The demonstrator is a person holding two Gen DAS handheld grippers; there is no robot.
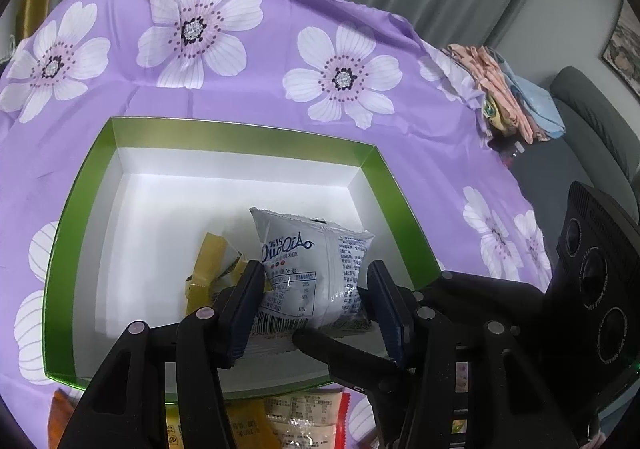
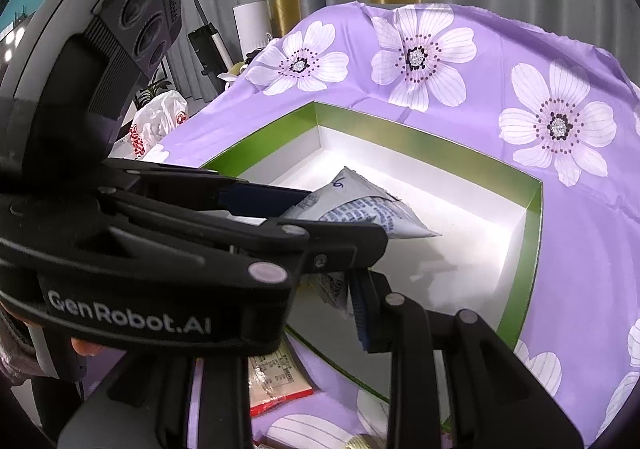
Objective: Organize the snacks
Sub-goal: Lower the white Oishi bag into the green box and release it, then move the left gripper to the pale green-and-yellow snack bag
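Left gripper fills the bottom of the left wrist view, its two dark fingers closed against the sides of a white snack packet printed with blue lettering. That packet stands nearly upright over the near part of a green-rimmed box with a white interior, low in the centre of the frame. Just left of it, inside the box, lies a yellow snack packet, partly hidden behind the left finger. The box sits on a surface covered by a purple cloth with white flowers. Below the box's near rim, at the bottom edge, more snack packets lie on the cloth — one with a red border, one orange at the lower left. A pile of folded fabric sits at the upper right, beyond the cloth's edge.

In the right wrist view the left gripper crosses from the left side, the white packet pinched in its fingers above the box's white floor at mid-frame. The right gripper's own fingers are at the bottom of the frame, but only one shows clearly — I cannot tell how far it is open or whether it holds anything. A red-edged packet lies on the cloth at lower centre.
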